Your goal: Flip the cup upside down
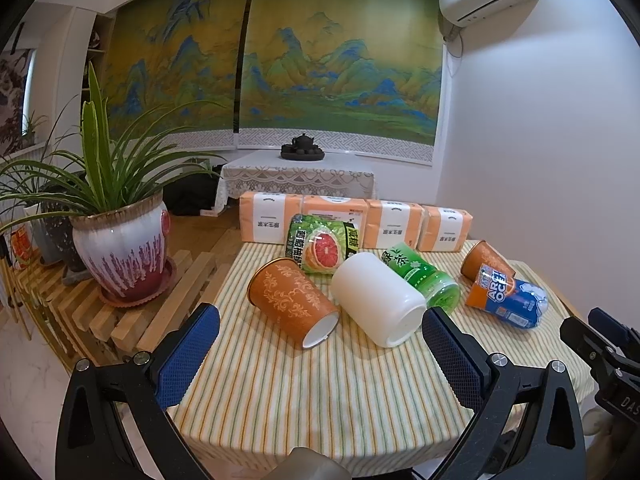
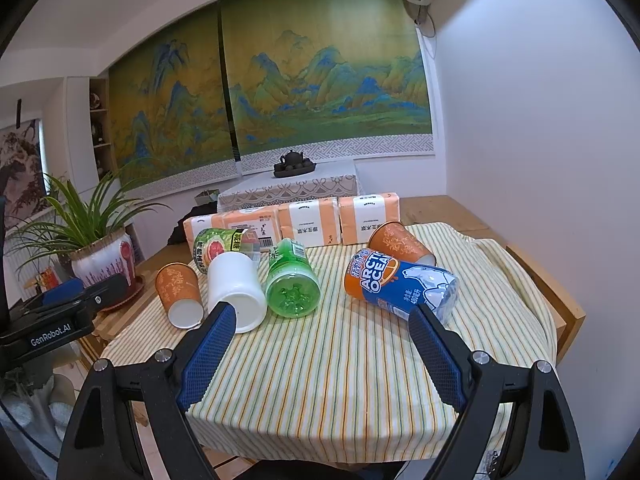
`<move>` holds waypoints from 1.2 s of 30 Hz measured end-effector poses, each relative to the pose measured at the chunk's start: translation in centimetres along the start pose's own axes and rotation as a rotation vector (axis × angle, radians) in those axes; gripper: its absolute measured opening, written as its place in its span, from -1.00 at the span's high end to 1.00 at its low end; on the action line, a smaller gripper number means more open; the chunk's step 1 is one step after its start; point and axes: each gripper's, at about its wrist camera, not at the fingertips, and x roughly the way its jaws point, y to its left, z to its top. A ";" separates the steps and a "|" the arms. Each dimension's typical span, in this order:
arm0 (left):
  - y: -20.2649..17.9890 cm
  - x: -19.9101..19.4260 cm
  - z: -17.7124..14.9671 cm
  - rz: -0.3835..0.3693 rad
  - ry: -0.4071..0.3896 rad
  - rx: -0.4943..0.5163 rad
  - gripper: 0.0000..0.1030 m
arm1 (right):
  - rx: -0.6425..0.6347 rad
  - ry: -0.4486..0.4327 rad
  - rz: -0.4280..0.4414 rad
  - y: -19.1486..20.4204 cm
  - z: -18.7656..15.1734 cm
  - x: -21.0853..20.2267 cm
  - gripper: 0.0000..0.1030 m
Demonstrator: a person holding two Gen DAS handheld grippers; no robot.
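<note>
Right wrist view: bottle (image 2: 402, 286) reads "ARCTIC OCEAN".

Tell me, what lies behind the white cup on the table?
Behind the white cup lies a grapefruit bottle, then orange tissue packs. The cup covers part of the bottle; the cup's inside cannot be seen.

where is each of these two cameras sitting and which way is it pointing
Left wrist: on the left gripper, low at the table's near edge, facing the mural wall across the white cup; own open blue fingers frame it, right gripper at right edge.
Right wrist: on the right gripper, further right, same heading; own open fingers frame it, left gripper at left.
Shared: white cup, orange cups, bottles, tissue packs, plant.
</note>
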 end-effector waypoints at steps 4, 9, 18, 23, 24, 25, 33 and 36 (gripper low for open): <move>0.0 0.0 0.0 0.001 -0.001 -0.001 -0.99 | -0.003 -0.002 0.000 0.2 0.1 -0.1 -0.66; 0.0 0.0 0.1 -0.002 -0.001 -0.001 -0.99 | -0.004 -0.003 0.001 0.2 0.2 -0.1 -0.66; 0.0 0.0 0.2 -0.004 -0.001 -0.003 -0.99 | -0.005 0.003 0.001 0.4 0.3 0.0 -0.66; 0.0 0.0 0.2 -0.006 0.000 -0.003 -0.99 | -0.004 0.003 0.001 0.3 0.2 0.0 -0.66; 0.0 0.0 0.2 -0.007 -0.001 -0.003 -0.99 | -0.004 0.004 0.002 0.3 0.2 0.1 -0.66; 0.0 0.1 0.2 -0.007 0.000 -0.002 -0.99 | -0.004 0.004 0.003 0.3 0.2 0.1 -0.66; 0.0 0.4 0.2 -0.008 0.004 -0.002 -0.99 | -0.004 0.005 0.003 0.3 0.2 0.1 -0.66; 0.3 0.5 0.1 -0.003 0.003 0.000 -0.99 | -0.009 0.013 0.011 0.4 0.2 0.4 -0.66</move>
